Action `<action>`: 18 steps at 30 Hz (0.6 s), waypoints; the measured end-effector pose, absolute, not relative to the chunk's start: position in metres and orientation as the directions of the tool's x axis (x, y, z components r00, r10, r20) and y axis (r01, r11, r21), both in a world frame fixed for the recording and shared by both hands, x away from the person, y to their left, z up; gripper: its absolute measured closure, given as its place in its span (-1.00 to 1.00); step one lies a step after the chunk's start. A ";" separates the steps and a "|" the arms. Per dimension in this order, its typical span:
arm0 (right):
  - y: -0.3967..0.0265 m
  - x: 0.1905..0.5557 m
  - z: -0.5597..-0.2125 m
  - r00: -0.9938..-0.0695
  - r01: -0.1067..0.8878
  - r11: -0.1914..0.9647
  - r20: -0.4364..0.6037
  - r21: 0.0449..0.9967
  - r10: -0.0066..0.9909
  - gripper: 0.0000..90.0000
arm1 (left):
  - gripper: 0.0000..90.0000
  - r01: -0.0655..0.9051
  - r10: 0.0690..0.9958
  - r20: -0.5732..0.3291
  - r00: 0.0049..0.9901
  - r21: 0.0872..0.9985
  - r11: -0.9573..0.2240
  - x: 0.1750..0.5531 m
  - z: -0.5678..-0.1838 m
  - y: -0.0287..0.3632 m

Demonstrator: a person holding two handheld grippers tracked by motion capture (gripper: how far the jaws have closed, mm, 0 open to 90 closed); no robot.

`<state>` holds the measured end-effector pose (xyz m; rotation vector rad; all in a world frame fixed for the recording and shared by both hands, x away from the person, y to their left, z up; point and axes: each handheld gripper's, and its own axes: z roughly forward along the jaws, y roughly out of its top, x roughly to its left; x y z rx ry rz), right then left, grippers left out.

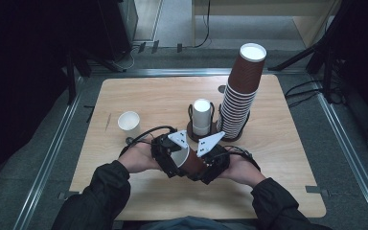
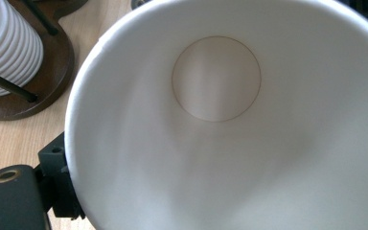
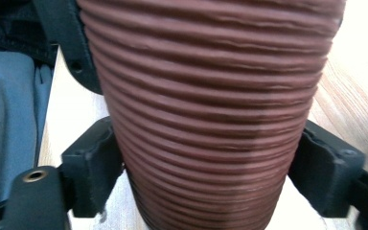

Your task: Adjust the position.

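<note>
A brown ribbed paper cup [image 1: 191,162] with a white inside is held lying between both grippers above the table's near middle. My left gripper [image 1: 171,155] grips it at the mouth. The left gripper view looks straight into the cup's white inside [image 2: 215,79], with one black finger [image 2: 57,184] outside the rim and the other hidden. My right gripper [image 1: 210,164] holds the cup's body. In the right gripper view the ribbed brown wall [image 3: 211,110] stands between the two pads [image 3: 93,167], which touch it on both sides.
A tall leaning stack of brown cups [image 1: 242,91] stands in a holder at the back right. Beside it, a short white cup stack [image 1: 201,117] sits in a wooden holder [image 2: 52,81]. A single white cup [image 1: 129,123] stands at the left of the wooden table [image 1: 282,163].
</note>
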<state>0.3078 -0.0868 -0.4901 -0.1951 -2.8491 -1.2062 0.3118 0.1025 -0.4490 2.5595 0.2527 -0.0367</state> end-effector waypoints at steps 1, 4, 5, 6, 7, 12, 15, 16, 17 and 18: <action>-0.087 0.308 -0.490 -0.992 0.128 0.690 0.083 0.712 0.098 -0.55 | -0.82 0.187 0.173 -0.077 0.982 0.535 -0.824 0.312 -0.449 0.103; -0.087 0.307 -0.489 -0.993 0.117 0.689 0.070 0.715 0.096 -0.54 | -0.84 0.189 0.177 -0.075 0.981 0.543 -0.818 0.312 -0.449 0.103; -0.087 0.307 -0.489 -0.993 0.116 0.689 0.068 0.715 0.096 -0.54 | -0.85 0.189 0.177 -0.075 0.981 0.543 -0.818 0.312 -0.449 0.104; -0.087 0.307 -0.488 -0.993 0.114 0.688 0.067 0.717 0.096 -0.54 | -0.86 0.190 0.178 -0.074 0.981 0.543 -0.818 0.312 -0.449 0.104; -0.087 0.308 -0.488 -0.993 0.113 0.687 0.065 0.717 0.096 -0.54 | -0.86 0.193 0.181 -0.075 0.981 0.546 -0.815 0.312 -0.449 0.104; -0.089 0.308 -0.487 -0.994 0.096 0.688 0.040 0.720 0.097 -0.54 | -1.00 0.227 0.213 -0.093 0.973 0.579 -0.783 0.314 -0.447 0.107; -0.091 0.309 -0.486 -0.994 0.097 0.684 0.033 0.723 0.107 -0.54 | -1.00 0.237 0.223 -0.099 0.970 0.599 -0.764 0.315 -0.445 0.111; -0.092 0.309 -0.486 -0.993 0.101 0.681 0.034 0.725 0.111 -0.54 | -1.00 0.244 0.228 -0.104 0.968 0.605 -0.758 0.315 -0.444 0.113; -0.094 0.310 -0.485 -0.993 0.102 0.678 0.032 0.728 0.115 -0.54 | -1.00 0.249 0.237 -0.102 0.966 0.611 -0.751 0.315 -0.444 0.114; -0.095 0.310 -0.485 -0.992 0.105 0.672 0.032 0.733 0.120 -0.54 | -1.00 0.252 0.238 -0.106 0.965 0.615 -0.747 0.316 -0.443 0.116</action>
